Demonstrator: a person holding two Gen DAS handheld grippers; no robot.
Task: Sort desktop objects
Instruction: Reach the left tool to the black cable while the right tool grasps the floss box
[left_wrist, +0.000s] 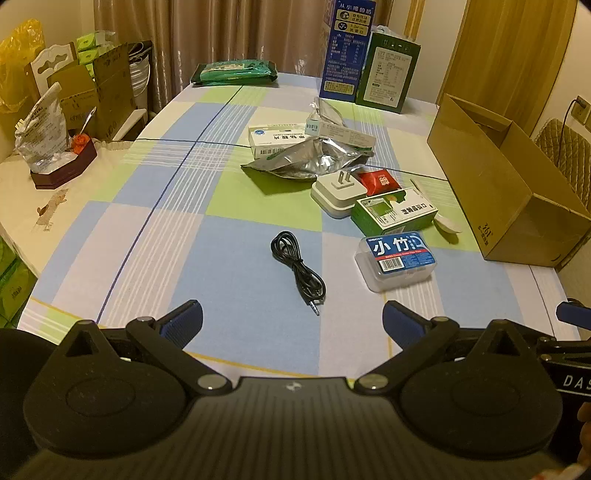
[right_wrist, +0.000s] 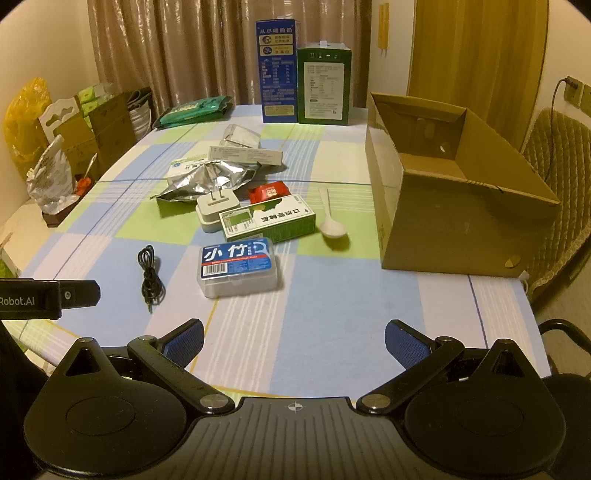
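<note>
A coiled black cable lies on the checked tablecloth just ahead of my left gripper, which stands open and empty. A clear floss box with a blue label, a green carton, a white plug adapter, a red packet, a white spoon, a foil bag and flat medicine boxes lie in a cluster mid-table. My right gripper is open and empty near the front edge.
An open cardboard box stands at the table's right side. A tall blue carton and a dark green carton stand at the far edge, beside a green wipes pack. Clutter sits on a side table at left.
</note>
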